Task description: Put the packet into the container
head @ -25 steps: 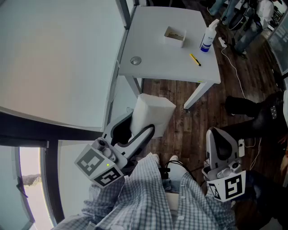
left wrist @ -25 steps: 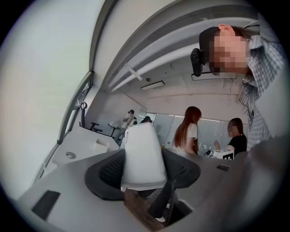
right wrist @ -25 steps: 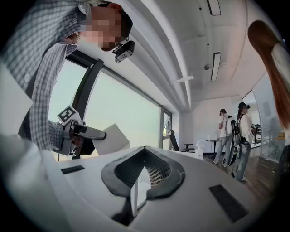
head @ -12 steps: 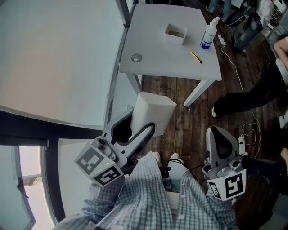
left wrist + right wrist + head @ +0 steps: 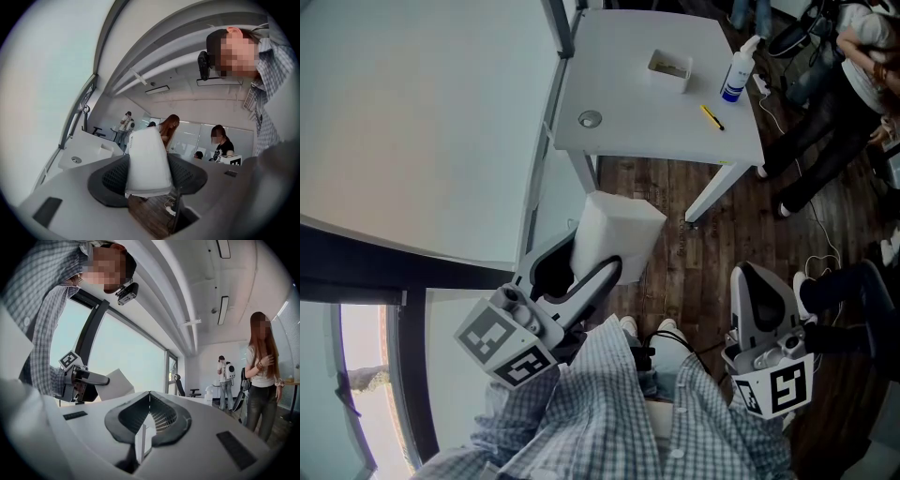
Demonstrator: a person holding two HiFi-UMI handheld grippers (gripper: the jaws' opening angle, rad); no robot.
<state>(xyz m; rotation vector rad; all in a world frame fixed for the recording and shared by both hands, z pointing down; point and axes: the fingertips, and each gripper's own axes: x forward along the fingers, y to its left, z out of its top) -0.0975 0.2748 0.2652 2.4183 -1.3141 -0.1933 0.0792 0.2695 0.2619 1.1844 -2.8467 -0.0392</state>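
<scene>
Left tool [image 5: 592, 259] clamps the packet [image 5: 623, 230], right tool [image 5: 756, 277] clenched empty, above wood floor [image 5: 698, 272] near white table [image 5: 642, 117].

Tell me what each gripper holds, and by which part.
Left gripper clamps the white packet by its near end; right gripper is shut and empty.

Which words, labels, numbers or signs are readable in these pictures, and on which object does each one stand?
No text can be read.
Spray bottle: blue label, too small to read.
Left gripper and right gripper: black square marker patterns only, no letters.
Packet: no print visible.
</scene>
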